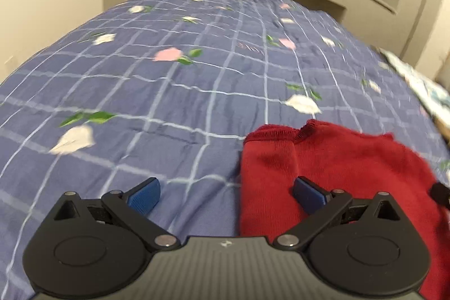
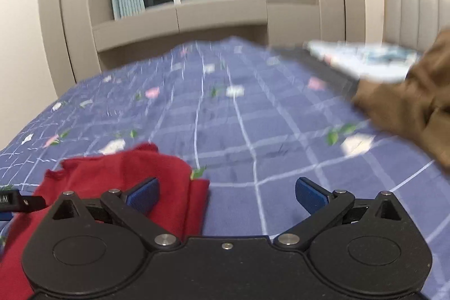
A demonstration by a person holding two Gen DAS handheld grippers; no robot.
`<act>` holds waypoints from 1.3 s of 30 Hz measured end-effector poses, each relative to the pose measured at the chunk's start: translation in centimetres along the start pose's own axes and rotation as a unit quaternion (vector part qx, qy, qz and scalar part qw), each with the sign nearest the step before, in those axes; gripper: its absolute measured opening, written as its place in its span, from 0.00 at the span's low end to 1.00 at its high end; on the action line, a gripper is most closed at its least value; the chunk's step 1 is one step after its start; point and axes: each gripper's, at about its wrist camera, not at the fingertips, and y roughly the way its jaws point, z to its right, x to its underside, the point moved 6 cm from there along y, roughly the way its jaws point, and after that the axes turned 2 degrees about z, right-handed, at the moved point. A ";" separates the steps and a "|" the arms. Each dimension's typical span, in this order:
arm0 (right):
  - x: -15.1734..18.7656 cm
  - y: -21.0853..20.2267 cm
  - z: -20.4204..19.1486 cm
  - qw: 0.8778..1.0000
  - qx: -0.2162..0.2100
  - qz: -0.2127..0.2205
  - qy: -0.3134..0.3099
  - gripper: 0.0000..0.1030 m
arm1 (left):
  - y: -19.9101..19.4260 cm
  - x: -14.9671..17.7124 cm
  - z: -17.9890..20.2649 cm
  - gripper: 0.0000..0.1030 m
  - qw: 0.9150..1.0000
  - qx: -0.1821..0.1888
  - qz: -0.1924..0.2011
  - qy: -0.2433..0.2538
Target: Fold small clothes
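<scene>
Left tongs [image 1: 226, 194] low over the bed [image 1: 168, 92], pads spread wide, gripping nothing, right pad over the red garment [image 1: 337, 167]. Right tongs [image 2: 226, 194] likewise spread and unladen, garment [image 2: 126, 176] flat beneath the left pad. Brown cloth [image 2: 416, 103] far right. No legible writing.

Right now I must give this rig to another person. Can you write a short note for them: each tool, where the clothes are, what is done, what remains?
Left tool: open, holding nothing, at the left edge of the red knit garment.
Right tool: open, holding nothing, at the garment's right edge.
The red garment lies on the blue checked floral bedspread, between the two tools; it looks already folded over at least once.
A brown garment lies crumpled further right on the bedspread, not folded.
Left to do: check the red fold, then probably fold the brown one.
</scene>
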 end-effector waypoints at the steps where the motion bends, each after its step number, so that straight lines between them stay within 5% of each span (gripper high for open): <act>1: 0.0 -1.2 -0.5 1.000 -0.005 0.007 -0.006 0.99 | -0.9 0.3 -0.2 0.99 1.000 0.004 0.003 -0.011; 6: 2.6 -6.3 -3.6 0.997 -0.024 0.040 -0.057 0.99 | -5.2 3.2 -0.2 1.00 0.998 0.048 0.024 -0.027; 10: 6.0 -7.1 -4.6 0.996 0.001 0.022 -0.092 0.99 | -5.7 6.2 0.5 0.99 0.999 0.029 0.018 0.012; 14: 6.6 -6.4 -3.5 0.999 -0.021 0.001 -0.048 1.00 | -5.6 6.7 0.8 1.00 0.998 0.027 0.045 0.045; 19: 7.3 -4.9 -1.4 0.995 -0.079 -0.037 0.044 1.00 | -5.0 7.9 0.2 1.00 0.995 0.060 0.078 0.025; 39: 7.4 -5.5 -1.4 0.995 -0.083 -0.029 0.048 1.00 | -4.9 7.8 0.1 1.00 0.995 0.061 0.082 0.021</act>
